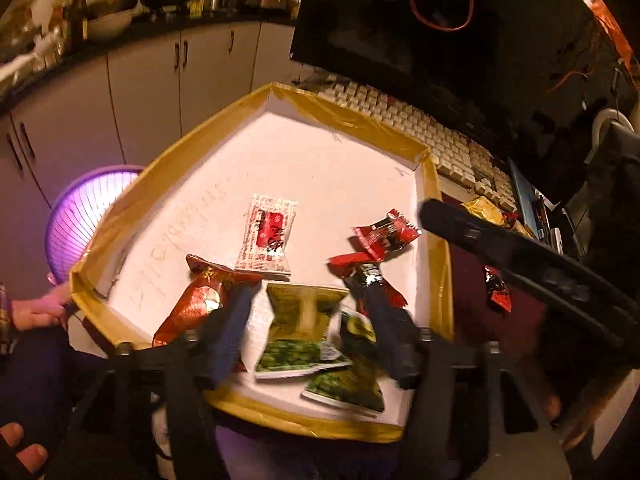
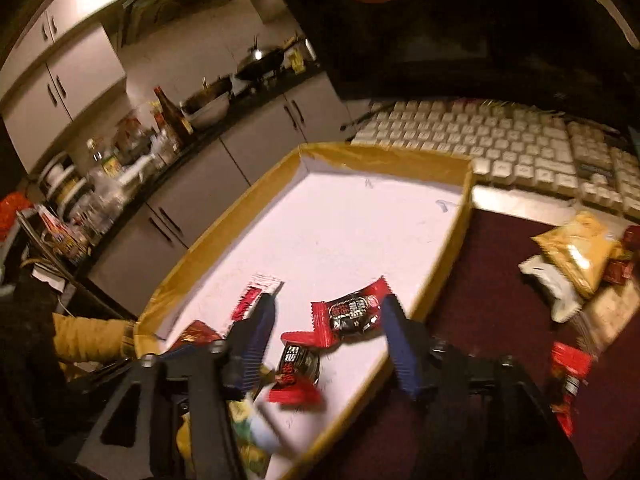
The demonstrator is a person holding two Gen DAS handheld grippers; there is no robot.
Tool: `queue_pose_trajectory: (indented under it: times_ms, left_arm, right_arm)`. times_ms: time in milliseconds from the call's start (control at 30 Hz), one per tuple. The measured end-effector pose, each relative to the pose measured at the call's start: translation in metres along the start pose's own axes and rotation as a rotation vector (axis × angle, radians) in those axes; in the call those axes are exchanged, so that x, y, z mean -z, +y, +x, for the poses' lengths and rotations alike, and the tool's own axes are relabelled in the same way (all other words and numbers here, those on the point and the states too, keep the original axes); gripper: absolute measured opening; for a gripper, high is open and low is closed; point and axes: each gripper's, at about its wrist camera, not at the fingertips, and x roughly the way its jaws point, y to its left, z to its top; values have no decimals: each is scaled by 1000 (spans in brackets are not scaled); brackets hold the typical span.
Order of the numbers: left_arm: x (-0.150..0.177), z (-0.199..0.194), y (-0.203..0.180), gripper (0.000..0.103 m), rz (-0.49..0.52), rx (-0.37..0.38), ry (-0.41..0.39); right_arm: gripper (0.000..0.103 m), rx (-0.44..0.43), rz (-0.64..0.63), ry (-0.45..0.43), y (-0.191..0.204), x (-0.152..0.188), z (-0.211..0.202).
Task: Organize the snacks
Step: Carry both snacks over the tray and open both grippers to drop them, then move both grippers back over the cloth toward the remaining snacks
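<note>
A shallow tray with a yellow taped rim (image 1: 352, 116) holds several snack packets. My left gripper (image 1: 308, 296) stands open over its near end. A blurred green packet (image 1: 300, 328) lies between the fingers, and the pads do not press on it. A second green packet (image 1: 352, 384), a red-gold one (image 1: 200, 300) and a white-red one (image 1: 267, 238) lie around it. My right gripper (image 2: 328, 300) is open above the tray (image 2: 400, 156). A red-black packet (image 2: 352, 314) sits loose between its fingers, and another (image 2: 298, 368) lies nearer.
A person's hand (image 1: 40, 308) holds the tray's left corner. A white keyboard (image 2: 480, 136) and a dark monitor (image 1: 440, 20) stand behind the tray. A yellow bag (image 2: 576, 256), a white packet (image 2: 552, 288) and a red packet (image 2: 568, 376) lie on the dark red table at the right.
</note>
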Motion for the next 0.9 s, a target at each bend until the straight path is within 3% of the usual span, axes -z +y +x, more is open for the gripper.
queue_pose_trajectory:
  times_ms: [133, 300, 633, 900]
  left_arm:
    - [3, -16, -15, 69, 11, 2, -61]
    - [5, -30, -43, 72, 77, -10, -106]
    - [15, -38, -96, 72, 179, 65, -83]
    - [24, -34, -122, 72, 212, 100, -45]
  right_arm:
    - [67, -47, 20, -48, -14, 12, -39]
    - [68, -17, 82, -56, -52, 29, -68]
    - [70, 83, 224, -79, -135, 55, -98]
    - [69, 88, 275, -62, -157, 63, -91]
